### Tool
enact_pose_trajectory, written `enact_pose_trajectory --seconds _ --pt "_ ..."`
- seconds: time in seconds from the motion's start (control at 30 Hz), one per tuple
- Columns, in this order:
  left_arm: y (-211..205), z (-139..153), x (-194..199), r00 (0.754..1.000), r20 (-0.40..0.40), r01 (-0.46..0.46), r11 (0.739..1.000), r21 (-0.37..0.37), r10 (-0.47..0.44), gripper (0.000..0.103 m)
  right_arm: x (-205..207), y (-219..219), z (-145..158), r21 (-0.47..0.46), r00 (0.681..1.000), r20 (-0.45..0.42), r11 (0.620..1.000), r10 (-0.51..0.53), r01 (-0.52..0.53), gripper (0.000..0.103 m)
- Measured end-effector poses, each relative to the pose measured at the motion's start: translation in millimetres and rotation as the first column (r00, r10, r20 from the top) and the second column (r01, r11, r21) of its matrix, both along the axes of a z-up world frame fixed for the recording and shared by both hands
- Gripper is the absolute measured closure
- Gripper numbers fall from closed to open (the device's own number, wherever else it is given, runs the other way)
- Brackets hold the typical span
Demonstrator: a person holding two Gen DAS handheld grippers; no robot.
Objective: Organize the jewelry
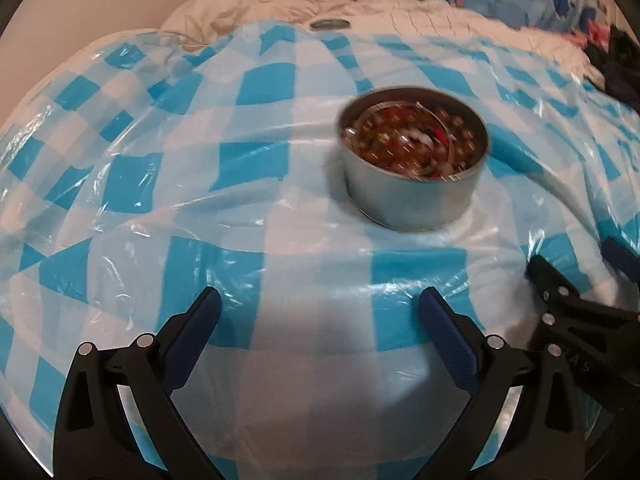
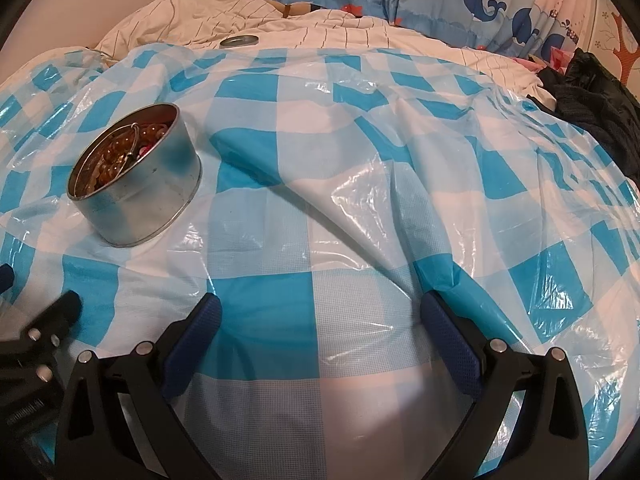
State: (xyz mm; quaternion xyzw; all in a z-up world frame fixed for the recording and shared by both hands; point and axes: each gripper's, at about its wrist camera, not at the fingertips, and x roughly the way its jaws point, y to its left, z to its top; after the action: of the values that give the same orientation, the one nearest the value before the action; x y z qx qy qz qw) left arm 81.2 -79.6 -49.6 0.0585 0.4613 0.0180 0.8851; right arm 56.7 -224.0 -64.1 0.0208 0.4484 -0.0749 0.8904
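Both grippers spread wide, tin of beads ahead

Clearly, the left gripper (image 1: 320, 308) has its two blue-padded fingers (image 1: 194, 332) spread wide apart, with nothing held between them; they hover over the blue-and-white checked plastic sheet (image 1: 248, 216), and whether the tips touch it cannot be told. Ahead of these fingers, and a little beyond the right-hand one, stands a round metal tin (image 1: 414, 184), upright and open-topped, filled with jewelry (image 1: 408, 140): brownish beads with bits of red and white, somewhat blurred. Farther ahead, past the far edge of the sheet, a flat metal lid (image 1: 330, 23) lies on the rumpled white bedding (image 1: 248, 4), well apart from the tin.

Off to the right of the left fingers sits the right gripper (image 2: 320, 312). Seen from its own camera, its fingers (image 2: 450, 340) are likewise wide apart and clamp nothing, only the checked sheet showing between them. From there the tin stands ahead and well to the left of the left-hand finger, its beads and a thin metal ring showing inside. A blue curtain with whales (image 2: 492, 4) hangs far ahead, and a dark garment (image 2: 592, 104) lies at the far right.
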Motion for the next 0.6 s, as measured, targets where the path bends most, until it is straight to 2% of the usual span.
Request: enact_pose_trajectory --seconds 0.1,0.2,0.3,0.4,0.6 --pt "11.1 -4.8 3.1 1.0 -0.005 -0.02 1.0 -0.008 0.02 0.008 -0.1 -1.1 0.0 0.001 1.0 0.0 1.0 0.0 0.0 0.008" --pt "21.8 -16.5 11.4 1.0 -0.022 -0.016 0.997 -0.069 0.015 0.008 -0.1 -1.1 -0.1 0.0 1.0 -0.001 1.0 0.0 0.0 0.008" --pt "23.6 -22.4 13.0 1.0 -0.002 0.014 0.996 -0.093 -0.014 0.008 -0.1 -0.7 -0.1 -0.001 1.0 0.0 1.0 0.001 -0.001 0.008" --pt "31.8 -25.4 14.5 1.0 0.014 0.02 0.988 -0.154 -0.018 0.008 -0.2 -1.1 0.0 0.0 1.0 0.0 1.0 0.001 -0.001 0.008" --pt "31.7 -26.0 9.5 0.999 0.041 0.033 0.99 -0.141 -0.028 0.008 -0.2 -0.8 0.2 -0.001 1.0 0.0 1.0 0.001 -0.001 0.008"
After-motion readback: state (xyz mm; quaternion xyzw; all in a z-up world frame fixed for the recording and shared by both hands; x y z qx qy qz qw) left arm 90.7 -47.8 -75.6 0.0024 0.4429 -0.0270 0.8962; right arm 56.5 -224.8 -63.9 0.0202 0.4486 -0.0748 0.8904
